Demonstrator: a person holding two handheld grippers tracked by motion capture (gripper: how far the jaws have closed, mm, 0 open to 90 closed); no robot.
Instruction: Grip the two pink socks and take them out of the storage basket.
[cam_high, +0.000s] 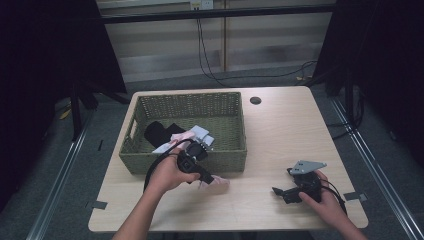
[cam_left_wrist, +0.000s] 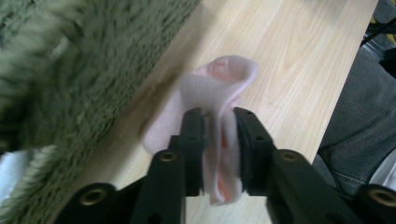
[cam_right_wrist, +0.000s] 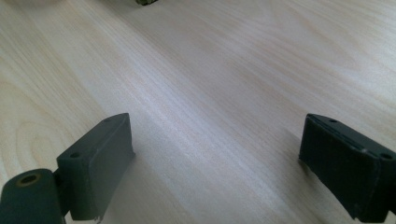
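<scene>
L tool (cam_left_wrist: 218, 122) grips pink cloth (cam_left_wrist: 219, 88) on light wood table (cam_high: 280, 130) by wicker basket (cam_high: 190, 102); R tool (cam_right_wrist: 215, 168) released, grey carpet floor.

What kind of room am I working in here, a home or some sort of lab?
Most likely a lab or recording setup, not a home: black curtains hang on both sides, loose cables trail down the back wall to the carpet, and one plain wooden table carries a woven basket of small cloths.
</scene>
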